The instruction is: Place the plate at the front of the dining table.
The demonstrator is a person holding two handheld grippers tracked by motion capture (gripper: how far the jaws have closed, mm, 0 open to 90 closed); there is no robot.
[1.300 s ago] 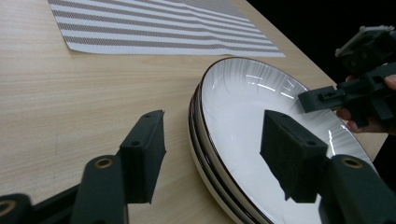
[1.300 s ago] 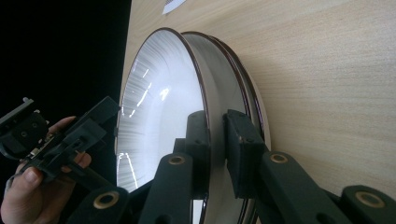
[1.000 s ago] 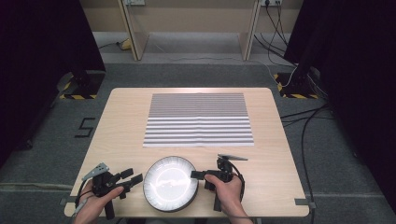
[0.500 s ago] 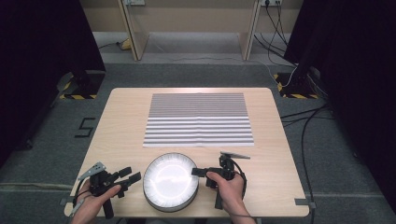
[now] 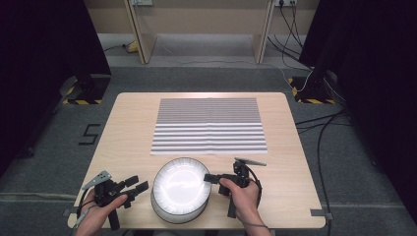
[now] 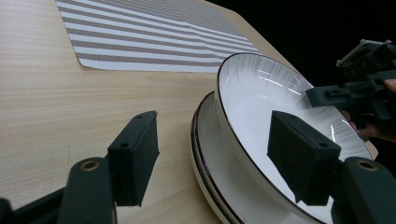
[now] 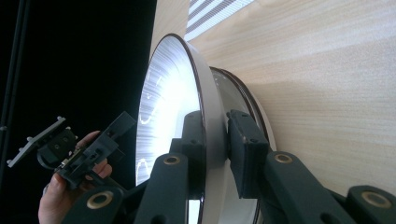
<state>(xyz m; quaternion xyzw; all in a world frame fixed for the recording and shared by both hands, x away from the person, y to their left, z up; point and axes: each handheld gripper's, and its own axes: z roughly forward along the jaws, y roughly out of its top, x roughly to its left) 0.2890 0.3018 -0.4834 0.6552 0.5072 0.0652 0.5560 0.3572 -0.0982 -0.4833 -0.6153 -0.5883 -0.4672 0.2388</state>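
A white bowl with a dark rim (image 5: 179,186) lies on top of a stack of plates (image 5: 179,215) near the table's front edge. My right gripper (image 5: 207,178) comes in from the right and is shut on the bowl's rim (image 7: 201,107), one jaw inside the bowl and one outside. On that side the bowl is tilted up off the plate beneath (image 7: 243,100). My left gripper (image 5: 137,185) stands open just left of the stack, apart from it. In the left gripper view its jaws (image 6: 212,128) frame the bowl (image 6: 261,93) and the lower plates (image 6: 210,154).
A grey-and-white striped mat (image 5: 209,125) lies flat on the far half of the wooden table (image 5: 128,132). The stack sits close to the front edge. Cables and dark stands are on the floor to the right.
The right gripper has shifted slightly on the bowl's rim and the glare on the bowl has changed. The left gripper has kept still.
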